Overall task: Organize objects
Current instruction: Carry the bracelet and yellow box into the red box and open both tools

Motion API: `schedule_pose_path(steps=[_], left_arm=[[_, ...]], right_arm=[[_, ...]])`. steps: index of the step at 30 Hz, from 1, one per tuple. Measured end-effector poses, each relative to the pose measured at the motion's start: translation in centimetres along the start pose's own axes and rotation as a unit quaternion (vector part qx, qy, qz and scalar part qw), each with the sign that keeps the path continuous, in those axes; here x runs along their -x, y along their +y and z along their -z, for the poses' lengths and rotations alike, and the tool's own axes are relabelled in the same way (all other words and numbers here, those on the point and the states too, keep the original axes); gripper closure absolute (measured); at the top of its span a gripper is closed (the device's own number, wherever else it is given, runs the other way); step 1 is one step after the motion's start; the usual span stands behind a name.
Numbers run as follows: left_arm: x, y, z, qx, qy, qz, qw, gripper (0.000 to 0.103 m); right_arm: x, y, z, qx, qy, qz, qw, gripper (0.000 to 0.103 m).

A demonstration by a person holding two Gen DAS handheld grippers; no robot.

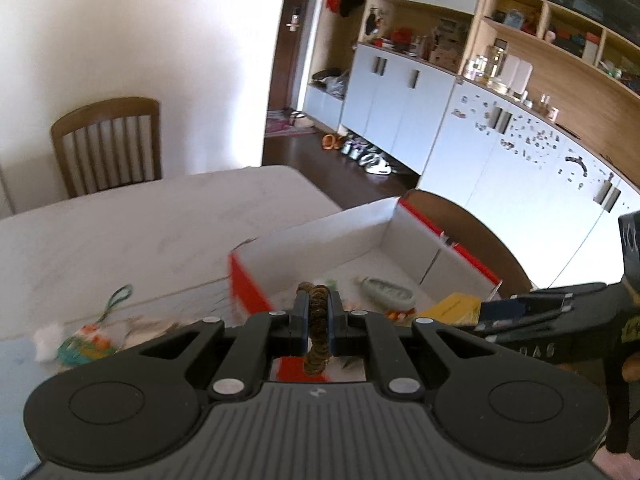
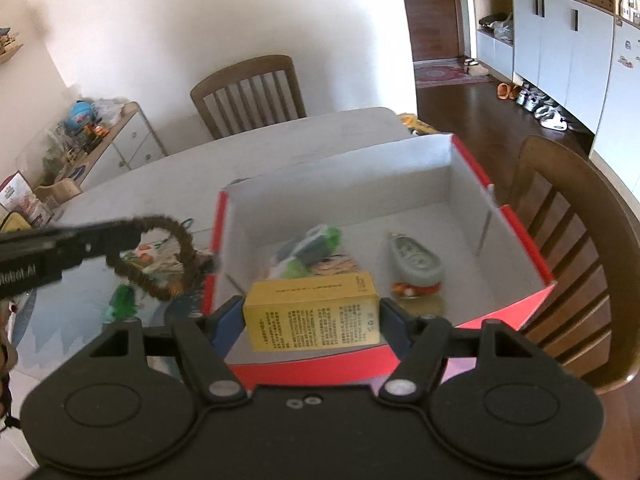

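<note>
My left gripper [image 1: 317, 312] is shut on a brown bead bracelet [image 1: 317, 328], held above the table just left of the red-and-white box [image 1: 312, 236]. In the right wrist view the bracelet [image 2: 182, 248] hangs from the left gripper [image 2: 120, 240]. My right gripper [image 2: 312, 312] is shut on a yellow carton [image 2: 314, 310], held over the near edge of the box [image 2: 344, 172]. Inside the box lie a grey-green pouch [image 2: 416, 260] and a green-and-grey item [image 2: 308, 246]. The yellow carton [image 1: 450, 308] and right gripper [image 1: 520, 312] also show in the left wrist view.
Small colourful trinkets [image 1: 86, 340] and a white puff [image 1: 46, 342] lie on the table [image 1: 140, 220] left of the box. Wooden chairs stand at the far side [image 2: 250, 94] and right [image 2: 568, 248]. Cabinets [image 1: 500, 132] line the right wall.
</note>
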State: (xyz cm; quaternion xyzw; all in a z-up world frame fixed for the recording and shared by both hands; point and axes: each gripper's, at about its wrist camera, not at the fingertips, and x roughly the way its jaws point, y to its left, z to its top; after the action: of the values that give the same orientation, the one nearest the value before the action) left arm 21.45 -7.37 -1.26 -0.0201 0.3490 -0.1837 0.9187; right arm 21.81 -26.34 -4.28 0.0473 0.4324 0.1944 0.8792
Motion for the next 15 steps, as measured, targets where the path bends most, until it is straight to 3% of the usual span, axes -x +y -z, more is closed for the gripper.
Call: schedule_pose_path(steps=[8,15], left_arm=[[-5.7,-2.6,-2.9,0.006,0.022,0.048,0.9986,0.095],[-11.2,-4.3,-4.4,-0.003,0.047,0.045,0.9979,0.095]], right_arm=[[-1.6,-3.9,-0.7,0.013,0.018,0.017,1.000,0.032],[-4.6,-4.8,-1.5,0.039,0.042,0.029,0.998,0.032]])
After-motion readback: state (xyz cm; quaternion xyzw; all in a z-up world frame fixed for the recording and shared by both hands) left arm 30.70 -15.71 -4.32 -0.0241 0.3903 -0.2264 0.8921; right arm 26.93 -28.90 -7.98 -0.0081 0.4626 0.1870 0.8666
